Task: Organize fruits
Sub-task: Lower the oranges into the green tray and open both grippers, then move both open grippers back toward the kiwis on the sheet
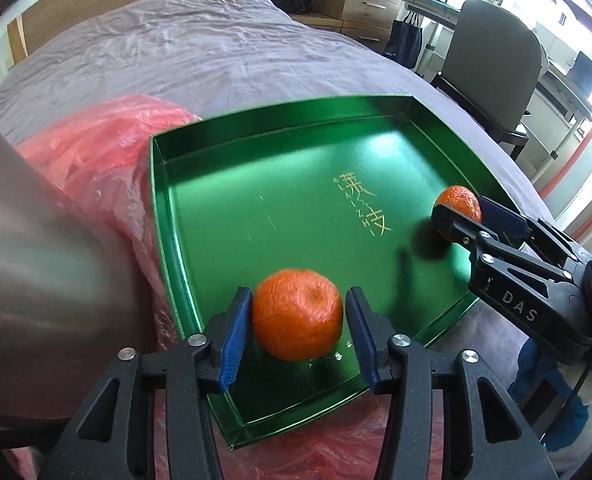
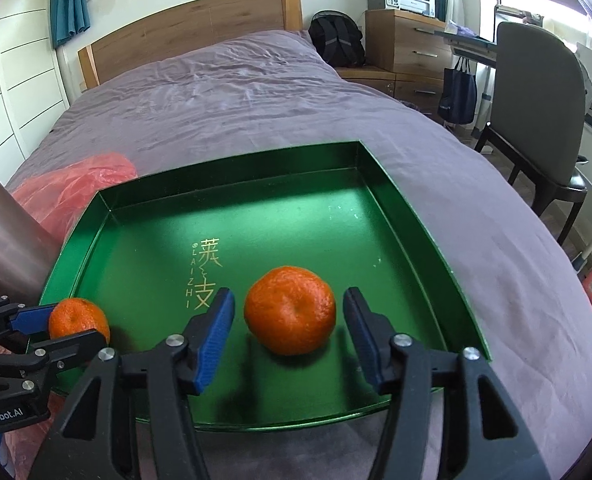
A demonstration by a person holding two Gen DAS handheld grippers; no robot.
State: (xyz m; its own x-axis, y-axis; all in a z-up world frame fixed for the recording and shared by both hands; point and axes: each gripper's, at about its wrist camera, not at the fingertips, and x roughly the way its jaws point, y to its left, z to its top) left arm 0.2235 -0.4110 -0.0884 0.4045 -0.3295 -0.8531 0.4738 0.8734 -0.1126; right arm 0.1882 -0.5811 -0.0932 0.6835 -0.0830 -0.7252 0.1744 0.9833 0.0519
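Two dimpled round tangerines sit in a glossy green square tray (image 2: 415, 216). The left gripper (image 1: 297, 334) brackets one (image 1: 297, 314) and the right gripper (image 2: 290, 334) the other (image 2: 290, 310), their ribbed blue pads released.

green tray (image 2: 415, 216) floor open behind two tangerines (image 2: 290, 310), low walls around, pink bag (image 1: 96, 160) crowding its left
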